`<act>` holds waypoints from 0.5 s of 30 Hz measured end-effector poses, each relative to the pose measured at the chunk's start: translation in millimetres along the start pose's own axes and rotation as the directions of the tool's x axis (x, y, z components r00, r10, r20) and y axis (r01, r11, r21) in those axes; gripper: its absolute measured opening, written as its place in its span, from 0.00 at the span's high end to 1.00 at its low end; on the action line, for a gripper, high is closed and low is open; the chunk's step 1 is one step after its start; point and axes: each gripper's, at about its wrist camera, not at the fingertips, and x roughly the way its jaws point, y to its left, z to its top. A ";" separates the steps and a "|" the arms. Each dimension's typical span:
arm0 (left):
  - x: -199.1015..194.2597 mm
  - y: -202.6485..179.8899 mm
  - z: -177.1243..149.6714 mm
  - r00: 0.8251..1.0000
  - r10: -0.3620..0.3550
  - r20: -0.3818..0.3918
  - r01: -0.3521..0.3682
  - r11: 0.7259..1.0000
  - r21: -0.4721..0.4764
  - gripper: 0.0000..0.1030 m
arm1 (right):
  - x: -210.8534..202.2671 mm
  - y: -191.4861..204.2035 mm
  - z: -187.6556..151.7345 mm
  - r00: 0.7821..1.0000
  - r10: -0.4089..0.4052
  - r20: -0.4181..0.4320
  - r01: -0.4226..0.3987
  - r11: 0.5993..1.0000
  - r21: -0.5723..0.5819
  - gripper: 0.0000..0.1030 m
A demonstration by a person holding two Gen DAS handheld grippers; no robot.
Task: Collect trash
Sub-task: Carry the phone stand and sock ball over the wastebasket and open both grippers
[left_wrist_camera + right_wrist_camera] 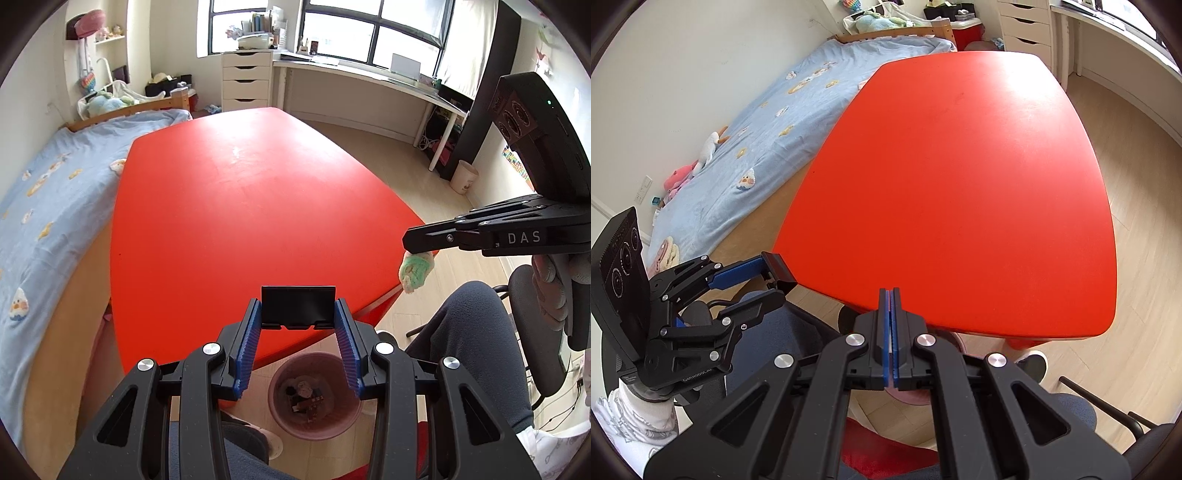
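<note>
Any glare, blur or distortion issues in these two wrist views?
Left wrist: strong fisheye bowing with a dark vignette at the corners, bright windows nearly blown out, a pale sheen on the red table. Right wrist: same bowing, broad soft glare on the table's far right, floor at right slightly smeared.

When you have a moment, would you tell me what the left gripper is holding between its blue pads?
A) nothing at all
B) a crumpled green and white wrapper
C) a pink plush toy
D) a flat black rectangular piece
D: in the left wrist view the left gripper has a flat black piece clamped between its blue pads, above the pink bin; the green and white wrapper hangs from the right gripper instead.
</note>
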 end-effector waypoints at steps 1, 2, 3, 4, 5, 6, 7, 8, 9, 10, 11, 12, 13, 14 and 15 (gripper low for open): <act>-1.8 -1.2 -2.7 1.000 -0.003 -0.002 0.003 1.000 -0.002 0.62 | -1.6 1.1 -5.1 1.000 0.005 0.001 -0.005 1.000 0.001 0.99; -3.8 -2.2 -5.8 1.000 -0.006 -0.002 0.006 1.000 -0.004 0.62 | -2.7 1.8 -9.9 1.000 0.009 0.003 -0.009 1.000 0.002 0.99; -5.7 -3.0 -8.4 1.000 -0.010 -0.002 0.010 1.000 -0.007 0.62 | -5.0 1.2 -15.2 1.000 0.017 0.004 -0.017 1.000 0.006 0.99; -7.5 -3.9 -11.4 1.000 -0.016 -0.004 0.015 1.000 -0.009 0.62 | -6.0 1.5 -20.6 1.000 0.027 0.003 -0.027 1.000 0.009 0.99; -9.0 -4.8 -14.2 1.000 -0.020 -0.006 0.019 1.000 -0.011 0.62 | -6.9 1.6 -26.5 0.999 0.031 0.003 -0.032 0.999 0.011 0.99; -10.5 -5.7 -17.0 1.000 -0.024 -0.009 0.024 1.000 -0.013 0.62 | -7.3 2.4 -31.6 0.999 0.034 0.003 -0.034 0.999 0.011 0.99; -11.7 -7.5 -20.2 0.999 -0.030 -0.012 0.030 0.999 -0.016 0.62 | -7.4 2.7 -36.6 0.999 0.039 0.003 -0.039 0.999 0.015 0.99; -11.5 -7.4 -21.8 0.999 -0.035 -0.015 0.034 0.999 -0.017 0.62 | -8.0 2.3 -41.7 0.999 0.046 0.001 -0.046 0.999 0.022 0.99; -11.8 -8.9 -24.4 0.999 -0.039 -0.020 0.039 0.999 -0.019 0.62 | -8.2 3.1 -45.7 0.999 0.051 0.000 -0.051 0.998 0.029 0.99; -11.5 -10.0 -26.1 0.999 -0.047 -0.024 0.047 0.999 -0.022 0.62 | -8.8 3.4 -49.6 0.999 0.053 0.001 -0.053 0.998 0.032 0.99; -11.4 -10.6 -28.2 0.998 -0.055 -0.030 0.054 0.998 -0.024 0.62 | -9.4 3.9 -53.2 0.998 0.055 0.001 -0.055 0.998 0.033 0.99; -10.7 -12.2 -30.1 0.998 -0.059 -0.035 0.058 0.998 -0.022 0.62 | -9.9 4.8 -56.2 0.998 0.057 0.000 -0.057 0.998 0.035 0.99; -10.2 -13.7 -31.8 0.997 -0.062 -0.041 0.061 0.998 -0.020 0.62 | -10.4 4.6 -58.7 0.998 0.057 -0.002 -0.057 0.998 0.035 0.99; -10.0 -14.3 -33.1 0.997 -0.069 -0.046 0.068 0.998 -0.019 0.62 | -10.6 5.3 -60.9 0.998 0.056 -0.003 -0.056 0.998 0.034 0.99; -9.9 -14.7 -34.8 0.996 -0.073 -0.049 0.072 0.997 -0.018 0.62 | -10.7 5.8 -62.4 0.998 0.057 -0.004 -0.057 0.998 0.035 0.99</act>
